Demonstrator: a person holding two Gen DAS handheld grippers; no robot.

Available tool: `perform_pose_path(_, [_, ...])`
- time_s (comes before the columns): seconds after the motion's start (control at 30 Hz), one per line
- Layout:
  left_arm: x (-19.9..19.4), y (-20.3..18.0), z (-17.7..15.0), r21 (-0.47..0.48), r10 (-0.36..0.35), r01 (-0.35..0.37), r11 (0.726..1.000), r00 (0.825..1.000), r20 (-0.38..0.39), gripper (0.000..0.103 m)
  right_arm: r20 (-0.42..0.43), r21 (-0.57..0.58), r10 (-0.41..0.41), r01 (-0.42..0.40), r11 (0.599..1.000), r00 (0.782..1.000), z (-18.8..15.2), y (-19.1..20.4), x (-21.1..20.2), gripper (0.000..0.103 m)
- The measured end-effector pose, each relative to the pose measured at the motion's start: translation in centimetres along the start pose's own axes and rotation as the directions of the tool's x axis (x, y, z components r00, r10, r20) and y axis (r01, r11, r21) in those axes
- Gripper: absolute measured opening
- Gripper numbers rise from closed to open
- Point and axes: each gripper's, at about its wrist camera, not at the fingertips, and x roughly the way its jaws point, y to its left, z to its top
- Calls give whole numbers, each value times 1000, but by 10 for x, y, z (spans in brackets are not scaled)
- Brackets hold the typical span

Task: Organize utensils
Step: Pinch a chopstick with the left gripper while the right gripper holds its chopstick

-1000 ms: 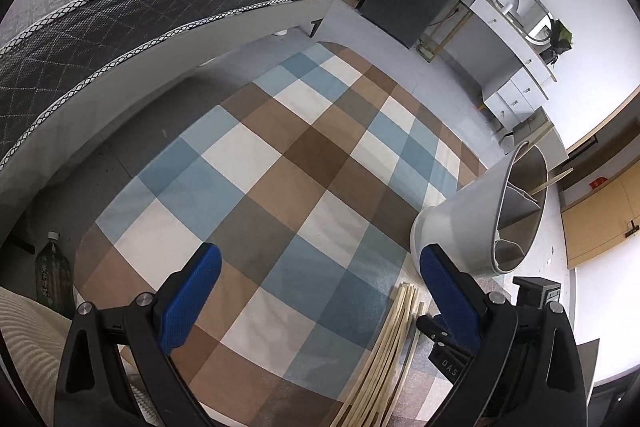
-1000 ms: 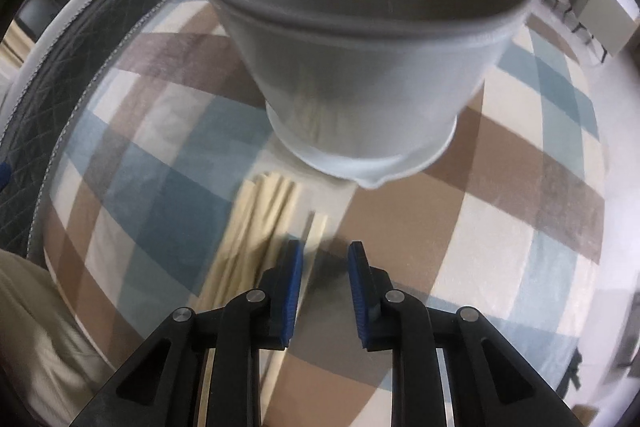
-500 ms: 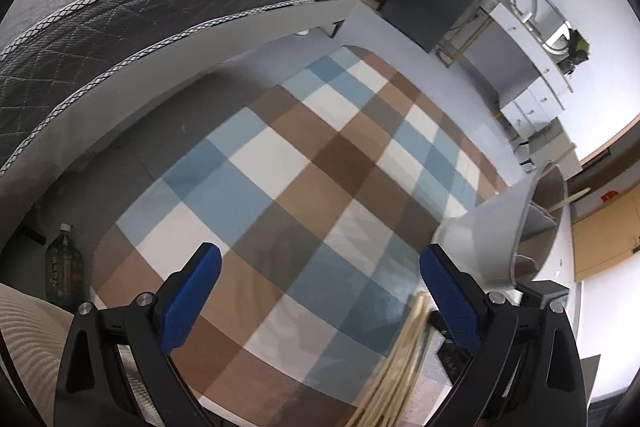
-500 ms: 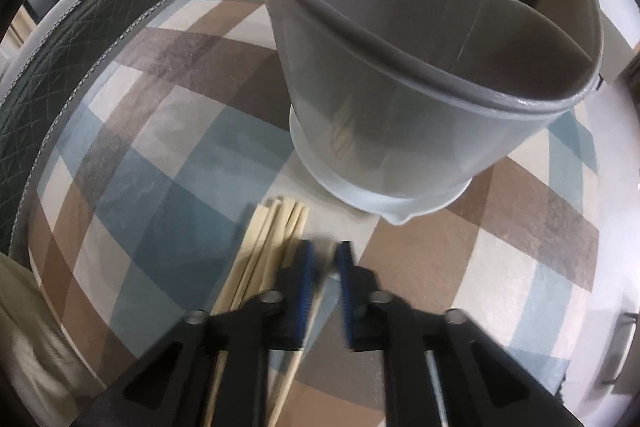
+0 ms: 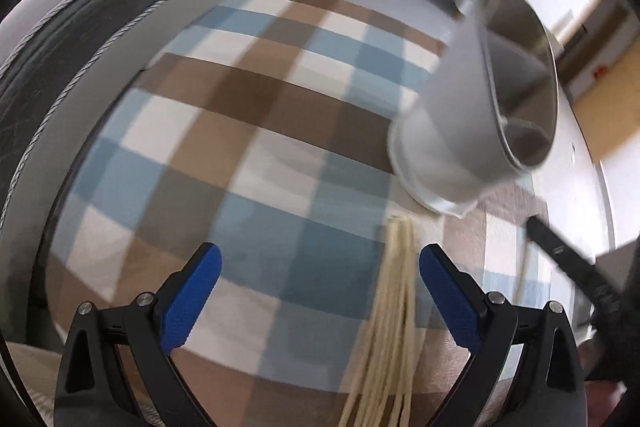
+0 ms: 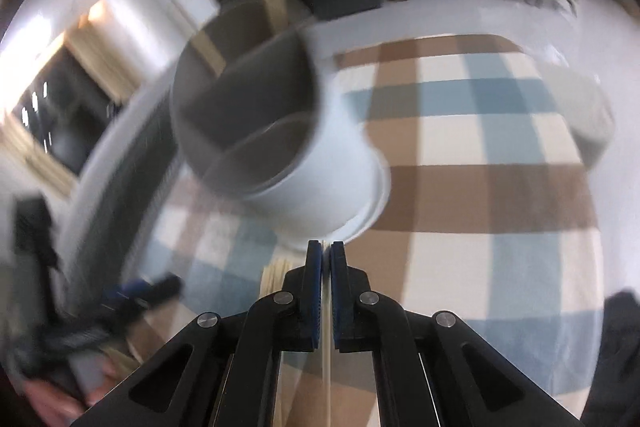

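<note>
Your right gripper [image 6: 325,255], jaws just closed, pinches one thin chopstick [image 6: 326,347] just short of the divided holder [image 6: 276,131]; swing fast and it can slip or miss.

Chopstick bundle [image 5: 390,311]: its near ends are running off the bottom edge of my left wrist view, and motion blur is keeping me from counting the sticks.
Held chopstick [image 6: 326,355]: my right gripper [image 6: 325,259] is covering most of it; only a pale sliver is showing between the pads, and its tip is blurring into the holder's base.
Holder [image 6: 320,163]: blur is smearing its compartments, so I am not making out any contents.
My left gripper [image 6: 140,293]: it is appearing as a dark smear only in the right wrist view.
</note>
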Motion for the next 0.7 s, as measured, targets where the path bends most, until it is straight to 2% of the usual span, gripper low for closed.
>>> perform_pose_path(0.1, [15, -11, 0, 35, 21, -20, 999, 999, -35, 84, 77, 117, 73, -82, 990, 994, -3, -34, -20, 3])
perform_pose_path(0.23, [33, -13, 2, 17, 16, -15, 1000, 996, -90, 71, 173, 257, 140, -182, 949, 975, -12, -65, -31, 3])
perform_pose_path(0.33, [44, -16, 3, 15, 24, -23, 1000, 993, -112, 64, 220, 252, 136, -191, 949, 966, -5, -62, -35, 4])
perform_pose_path(0.5, [47, -25, 4, 37, 17, -13, 999, 994, -108, 60, 271, 190, 144, -200, 961, 952, 0, -54, -42, 4])
perform_pose_path(0.6, [54, -32, 4, 64, 16, -7, 998, 990, -141, 49, 278, 183, 152, -207, 961, 948, 2, -55, -38, 4])
perform_pose_path(0.7, [55, -36, 4, 81, 12, -1, 997, 991, -134, 36, 283, 189, 156, -214, 958, 946, 3, -59, -35, 4])
